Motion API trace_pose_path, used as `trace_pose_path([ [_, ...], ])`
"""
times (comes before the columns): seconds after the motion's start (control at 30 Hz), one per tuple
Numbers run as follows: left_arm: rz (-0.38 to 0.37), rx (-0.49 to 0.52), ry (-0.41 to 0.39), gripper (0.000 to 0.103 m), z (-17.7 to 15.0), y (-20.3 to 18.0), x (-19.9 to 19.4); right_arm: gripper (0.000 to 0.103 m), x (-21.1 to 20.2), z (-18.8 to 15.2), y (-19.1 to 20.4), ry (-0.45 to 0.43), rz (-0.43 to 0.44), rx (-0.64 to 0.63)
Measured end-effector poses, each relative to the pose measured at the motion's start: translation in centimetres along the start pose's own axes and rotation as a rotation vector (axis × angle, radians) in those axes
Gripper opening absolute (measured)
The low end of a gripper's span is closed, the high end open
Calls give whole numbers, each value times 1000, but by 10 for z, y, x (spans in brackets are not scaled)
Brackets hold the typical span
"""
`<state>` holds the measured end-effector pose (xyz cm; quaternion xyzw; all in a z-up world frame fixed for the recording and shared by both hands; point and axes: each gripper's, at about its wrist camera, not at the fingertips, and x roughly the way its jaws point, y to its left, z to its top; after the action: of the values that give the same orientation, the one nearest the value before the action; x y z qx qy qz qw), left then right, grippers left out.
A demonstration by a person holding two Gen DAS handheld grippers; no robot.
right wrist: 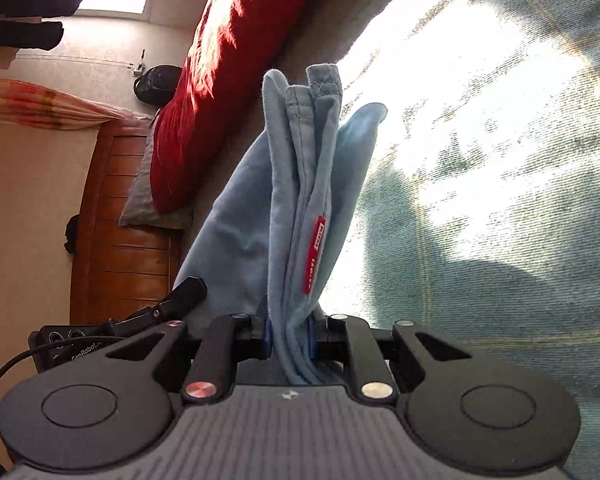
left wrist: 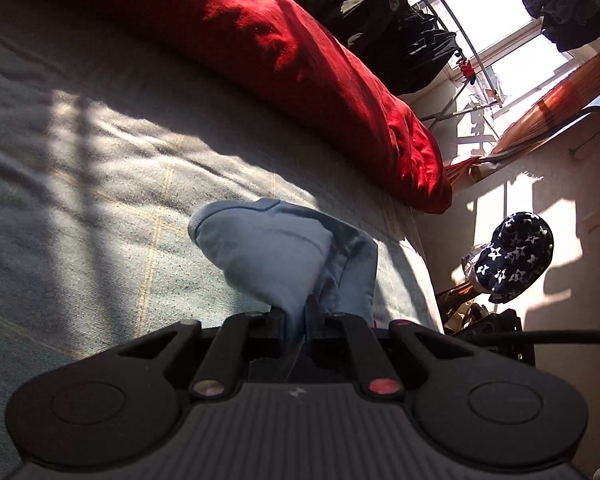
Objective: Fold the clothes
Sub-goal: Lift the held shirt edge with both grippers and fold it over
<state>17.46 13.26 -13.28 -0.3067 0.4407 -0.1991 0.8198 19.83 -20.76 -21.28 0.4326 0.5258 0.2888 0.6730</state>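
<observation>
Blue garment [right wrist: 300,208], pinched by both the left tool [left wrist: 296,320] and the right tool [right wrist: 292,328] above the bed [left wrist: 100,200], could slip from the bunched layers.

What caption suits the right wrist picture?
Right claw shut on a bunched light blue garment above the sunlit bed.

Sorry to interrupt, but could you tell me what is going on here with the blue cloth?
A person is folding clothes on a bed with a handheld claw in each hand. The left claw is shut on a bunched part of a light blue garment, and the right claw is shut on several gathered layers of it. The garment is held above the grey-green bedspread, beside a red duvet.
</observation>
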Motion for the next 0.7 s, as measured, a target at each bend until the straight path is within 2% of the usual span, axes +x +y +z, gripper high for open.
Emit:
trace_pose_path([
  [0.2,59,-14,-49,6,11,56,-90,19,80,-42,61,71,37,-34],
  [0.43,143,-41,-125,6,19,120,-186,19,192,-86,136,212,91,-85],
  [0.7,248,-100,-188,6,21,196,-266,20,303,-131,203,383,122,-143],
])
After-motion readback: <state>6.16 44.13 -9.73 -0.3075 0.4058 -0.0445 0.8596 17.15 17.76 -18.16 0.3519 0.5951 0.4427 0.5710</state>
